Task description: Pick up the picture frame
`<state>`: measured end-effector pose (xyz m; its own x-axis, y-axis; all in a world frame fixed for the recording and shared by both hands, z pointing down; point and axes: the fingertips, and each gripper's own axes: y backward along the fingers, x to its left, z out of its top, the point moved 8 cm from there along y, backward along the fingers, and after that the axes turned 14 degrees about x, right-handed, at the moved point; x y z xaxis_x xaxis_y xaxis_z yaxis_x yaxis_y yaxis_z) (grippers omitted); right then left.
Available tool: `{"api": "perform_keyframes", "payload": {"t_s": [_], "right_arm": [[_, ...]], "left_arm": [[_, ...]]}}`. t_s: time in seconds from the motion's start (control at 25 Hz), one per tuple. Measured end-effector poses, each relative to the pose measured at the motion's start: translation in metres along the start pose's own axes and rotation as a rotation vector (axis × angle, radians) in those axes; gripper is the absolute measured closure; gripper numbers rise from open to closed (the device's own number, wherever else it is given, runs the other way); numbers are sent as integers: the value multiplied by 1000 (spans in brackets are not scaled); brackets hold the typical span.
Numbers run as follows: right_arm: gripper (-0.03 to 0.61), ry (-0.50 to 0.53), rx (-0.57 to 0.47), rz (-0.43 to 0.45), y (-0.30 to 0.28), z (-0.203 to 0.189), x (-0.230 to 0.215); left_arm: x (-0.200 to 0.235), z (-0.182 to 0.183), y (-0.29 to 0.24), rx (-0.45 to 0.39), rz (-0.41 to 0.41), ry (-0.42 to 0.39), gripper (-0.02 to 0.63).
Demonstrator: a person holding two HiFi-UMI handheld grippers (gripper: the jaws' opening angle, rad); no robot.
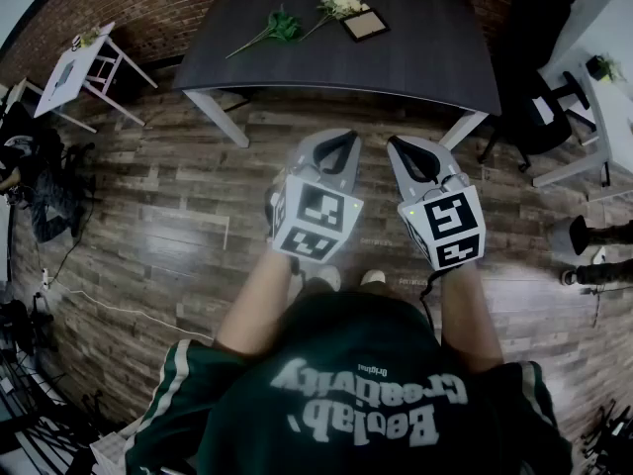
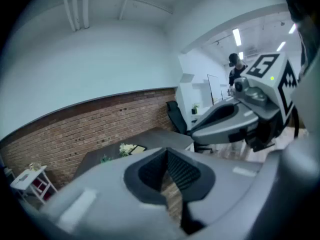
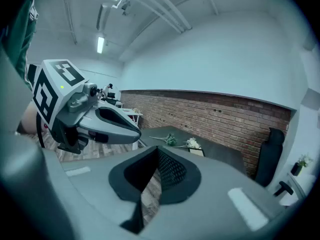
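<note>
While the picture frame (image 1: 365,24) lies flat on the far part of the dark counter (image 1: 425,57), both grippers hang over the wooden floor (image 1: 178,216), well apart from it. It is a small rectangle with a dark border and a tan centre, just beside white flowers (image 1: 339,2), with a green sprig (image 1: 280,26) further left. The left gripper (image 1: 345,138) and right gripper (image 1: 397,144) each have their jaws closed on nothing.
</note>
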<state>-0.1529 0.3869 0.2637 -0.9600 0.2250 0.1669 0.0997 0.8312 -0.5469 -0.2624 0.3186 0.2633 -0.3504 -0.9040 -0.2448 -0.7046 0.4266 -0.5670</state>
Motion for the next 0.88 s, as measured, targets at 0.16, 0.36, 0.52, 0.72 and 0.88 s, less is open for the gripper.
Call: {"api": "perform_keyframes", "payload": {"t_s": [0.16,0.36,0.52,0.72,0.88], "right_arm": [[571,7,-9,-4,0,2,4],[572,-4,-6,-11,-3,3,3],[572,-3,-7,-10,-5,5,4],[572,-18,-9,-24,-7,4,4],[572,-15,-13,-31,-11,10,7]], "left_arm": [[2,-2,3,-2,0,0,612],[6,-2,2,-4,0,3,612],[9,-1,2,-6,1,0,612],[12,-1,4,-13,3,-4,612],[18,-1,5,-21,2,-10,612]]}}
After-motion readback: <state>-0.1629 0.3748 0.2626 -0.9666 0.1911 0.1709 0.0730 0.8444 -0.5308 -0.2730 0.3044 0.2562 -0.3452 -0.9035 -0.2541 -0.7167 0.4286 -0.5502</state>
